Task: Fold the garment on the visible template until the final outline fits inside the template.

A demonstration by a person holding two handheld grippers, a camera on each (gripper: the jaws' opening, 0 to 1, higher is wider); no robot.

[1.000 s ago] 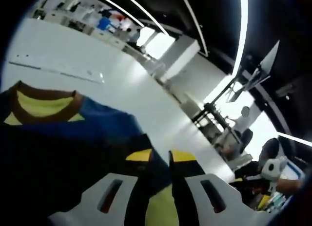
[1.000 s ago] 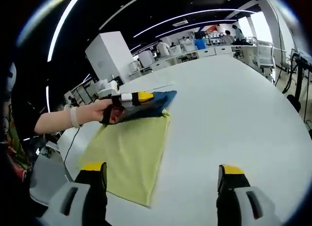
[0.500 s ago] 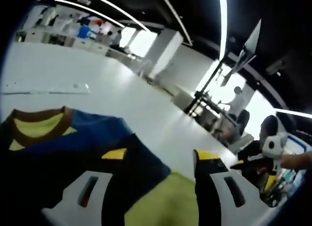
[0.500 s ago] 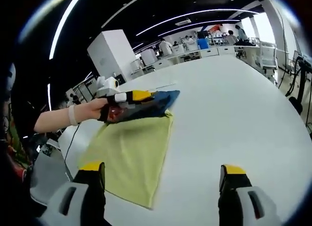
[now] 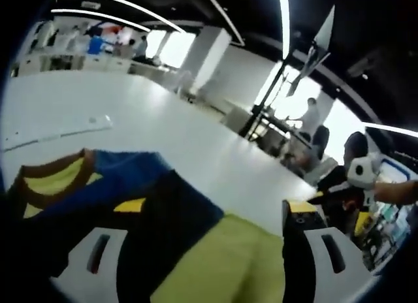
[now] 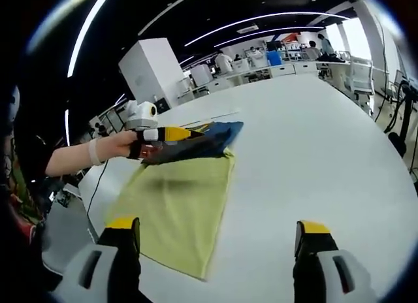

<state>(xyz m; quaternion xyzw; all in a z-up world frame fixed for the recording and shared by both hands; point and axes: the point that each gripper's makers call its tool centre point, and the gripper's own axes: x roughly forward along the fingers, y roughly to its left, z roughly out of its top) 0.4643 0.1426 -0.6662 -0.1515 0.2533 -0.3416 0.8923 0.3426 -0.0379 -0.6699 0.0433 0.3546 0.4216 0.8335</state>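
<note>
Since a second ago the left gripper (image 5: 215, 215) has let go of the garment (image 5: 130, 192); its jaws, pinched together on the dark cloth then, now stand wide apart with nothing between them, and in the right gripper view it has lifted a little above the cloth, casting a soft shadow on the template (image 6: 179, 208); the right gripper (image 6: 215, 234) has hardly shifted.

Nearest in the left gripper view, the yellow-tipped jaws rise from the bottom edge, one over the garment's dark fold, the other over the table (image 5: 130, 120); between them lies the yellow-green template, with the garment's navy edge overlapping its far end; beyond, the blue cloth runs to a brown collar (image 5: 49, 172) around a yellow inside; farther off the white table stretches to desks, and seated people (image 5: 307, 130) are by bright windows.

In the right gripper view the right gripper's jaws stand wide apart and empty, hanging above the near part of the white table; the template's near corner lies just beyond its left jaw; the template runs away to the folded garment (image 6: 209, 136), which sits across its far end, one blue corner reaching just past the template's edge; the person's hand (image 6: 117, 146) holds the left gripper (image 6: 173, 134) over the garment's left side; white cabinets (image 6: 153, 71) and people stand in the distance.
</note>
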